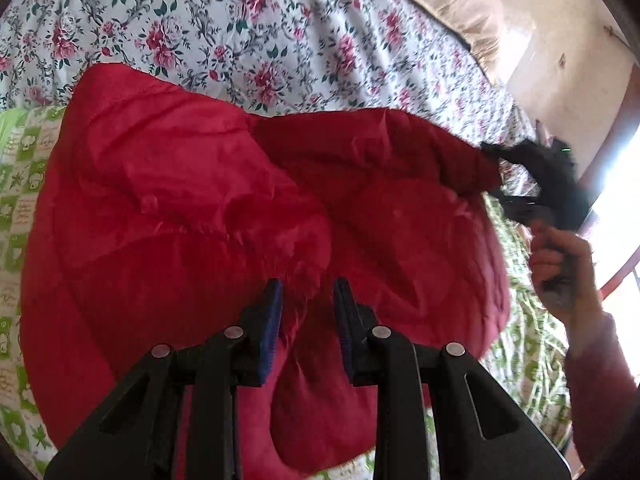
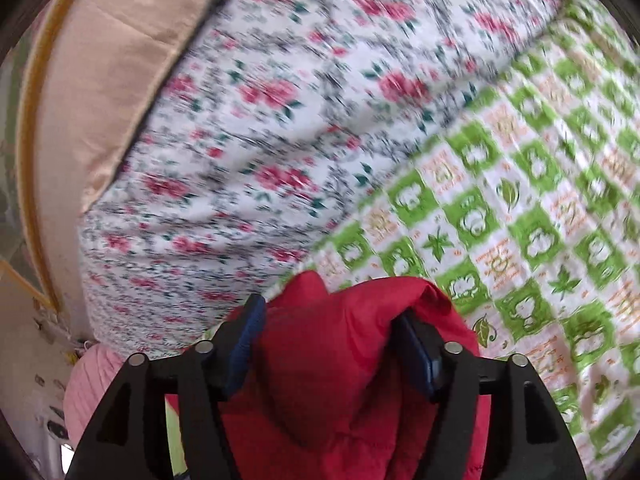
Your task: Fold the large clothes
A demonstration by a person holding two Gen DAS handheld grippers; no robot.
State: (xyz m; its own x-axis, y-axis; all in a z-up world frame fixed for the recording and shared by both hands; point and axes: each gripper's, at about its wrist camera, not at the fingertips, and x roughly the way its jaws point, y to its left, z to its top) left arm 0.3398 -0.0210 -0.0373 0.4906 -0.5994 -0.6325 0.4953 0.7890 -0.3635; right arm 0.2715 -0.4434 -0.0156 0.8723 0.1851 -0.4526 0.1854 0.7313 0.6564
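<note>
A large red padded jacket (image 1: pixel 224 216) lies crumpled on the bed in the left wrist view. My left gripper (image 1: pixel 307 292) hangs just above its near middle with jaws apart and nothing between them. My right gripper (image 2: pixel 328 320) is shut on a thick fold of the red jacket (image 2: pixel 340 380), which bulges between its blue pads (image 2: pixel 244 344). In the left wrist view the right gripper (image 1: pixel 532 184) shows blurred at the jacket's right end, lifting that edge, held by a hand (image 1: pixel 560 264).
The bed carries a white sheet with pink roses (image 1: pixel 240 20) and a green and white checked cover (image 2: pixel 520 220). A beige pillow (image 1: pixel 468 4) lies at the head. A bright window (image 1: pixel 620 208) is to the right.
</note>
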